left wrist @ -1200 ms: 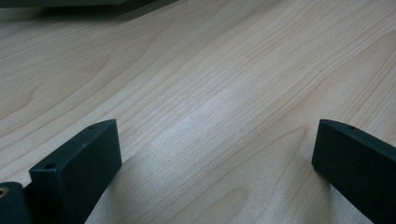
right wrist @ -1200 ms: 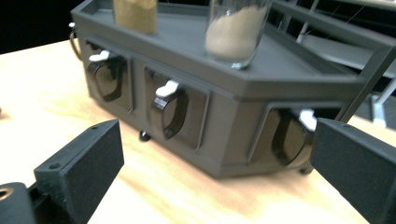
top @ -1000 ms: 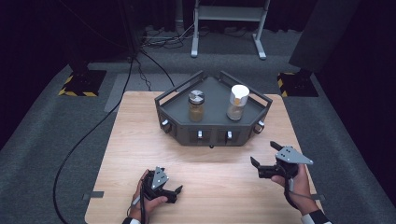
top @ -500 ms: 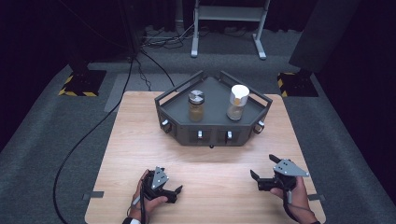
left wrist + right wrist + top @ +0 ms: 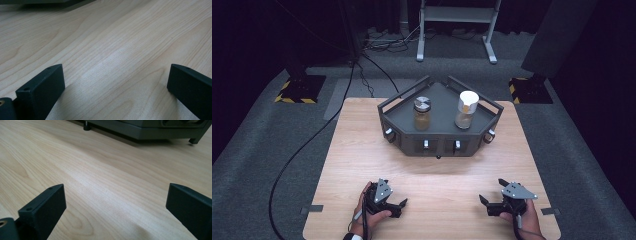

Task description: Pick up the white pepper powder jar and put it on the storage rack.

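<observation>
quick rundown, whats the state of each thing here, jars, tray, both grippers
left gripper: open, holds nothing, low over the table's near edge
right gripper: open, holds nothing, low over the table's near edge
silver-lidded jar: upright, lid on, standing in the tray
white-lidded jar: upright, lid on, standing in the tray
tray: on the table, holds both jars
table: bare wood between tray and grippers

Your left claw: jaws spread wide, nothing between them | under it: bare pale wood worktop, grain running diagonally | top left edge: dark base of something, too cropped to identify
</observation>
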Demonstrator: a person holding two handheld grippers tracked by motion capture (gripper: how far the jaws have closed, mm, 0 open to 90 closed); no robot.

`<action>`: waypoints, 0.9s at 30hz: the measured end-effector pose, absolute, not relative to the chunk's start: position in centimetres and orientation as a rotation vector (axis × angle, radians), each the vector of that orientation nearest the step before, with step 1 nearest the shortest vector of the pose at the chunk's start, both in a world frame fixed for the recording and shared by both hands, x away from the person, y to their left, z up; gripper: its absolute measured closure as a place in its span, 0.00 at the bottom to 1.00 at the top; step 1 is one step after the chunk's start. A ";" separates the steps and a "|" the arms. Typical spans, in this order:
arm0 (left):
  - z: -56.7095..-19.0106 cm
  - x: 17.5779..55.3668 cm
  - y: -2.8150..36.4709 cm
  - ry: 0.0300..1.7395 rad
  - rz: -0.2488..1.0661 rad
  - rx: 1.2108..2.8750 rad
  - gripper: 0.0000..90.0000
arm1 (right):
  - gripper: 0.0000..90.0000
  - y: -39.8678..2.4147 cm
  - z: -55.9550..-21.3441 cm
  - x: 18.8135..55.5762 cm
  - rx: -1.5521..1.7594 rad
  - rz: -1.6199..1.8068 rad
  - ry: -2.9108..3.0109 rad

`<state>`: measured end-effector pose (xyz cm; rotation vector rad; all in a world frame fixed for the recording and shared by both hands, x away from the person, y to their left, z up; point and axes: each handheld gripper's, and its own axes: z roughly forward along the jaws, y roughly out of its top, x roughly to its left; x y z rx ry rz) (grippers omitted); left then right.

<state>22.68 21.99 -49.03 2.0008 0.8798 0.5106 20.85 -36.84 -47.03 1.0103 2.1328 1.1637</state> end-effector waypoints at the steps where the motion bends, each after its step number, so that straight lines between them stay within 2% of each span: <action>1: -49.0 22.7 22.0 0.881 0.510 2.001 0.01 | 0.03 -36.9 -47.2 20.8 1.014 1.161 2.135; 27: -49.0 22.7 22.0 0.880 0.509 2.001 0.01 | 0.03 -36.9 -48.3 20.7 1.079 1.141 2.175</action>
